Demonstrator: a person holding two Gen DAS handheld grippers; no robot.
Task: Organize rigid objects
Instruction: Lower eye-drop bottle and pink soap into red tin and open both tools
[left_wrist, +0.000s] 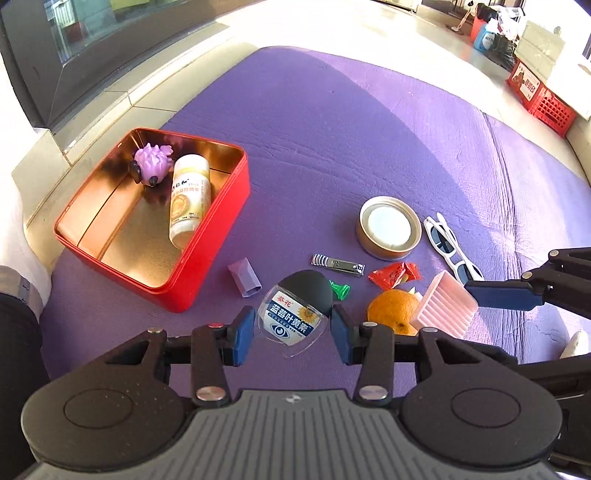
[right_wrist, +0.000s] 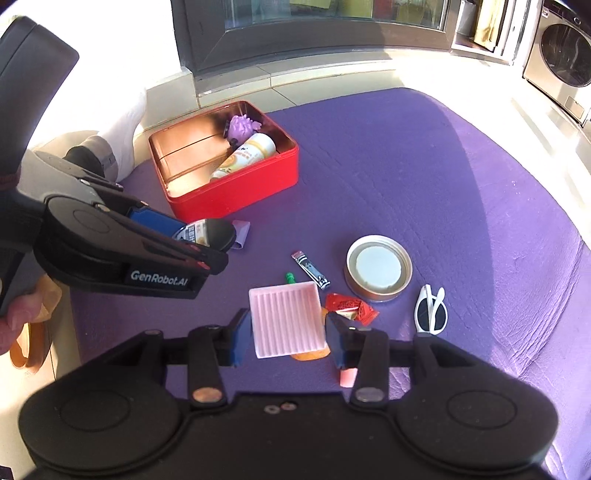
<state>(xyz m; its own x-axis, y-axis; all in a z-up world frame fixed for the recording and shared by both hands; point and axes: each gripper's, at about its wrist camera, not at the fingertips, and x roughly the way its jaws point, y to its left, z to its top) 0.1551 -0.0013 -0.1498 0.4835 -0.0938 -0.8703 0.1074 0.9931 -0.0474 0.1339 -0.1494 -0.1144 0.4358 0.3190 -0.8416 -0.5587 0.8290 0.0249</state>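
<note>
Left gripper (left_wrist: 293, 330) is clamping a small clear bottle (left_wrist: 293, 317) with a black cap and blue label, pads pressing both sides, bottle tilted and riding above the purple mat (left_wrist: 369, 129). Right gripper (right_wrist: 288, 334) is gripping a pink ribbed tray (right_wrist: 286, 319) between its blue pads, tray also off the mat. Ahead and left of the left gripper, a red tin (left_wrist: 207, 258) is sitting open, holding a purple spiky toy (left_wrist: 153, 164) and a white bottle (left_wrist: 188, 197) lying on its side. Just ahead of the left pads: a lilac cap (left_wrist: 243, 282), nail clippers (left_wrist: 338, 264), a green peg (left_wrist: 340, 290). Ahead and right: a red sachet (left_wrist: 393, 275), an orange (left_wrist: 393, 312), a round gold lid (left_wrist: 388, 227), white sunglasses (left_wrist: 448, 247). All loose items are lying on the mat, well apart from the tin.
</note>
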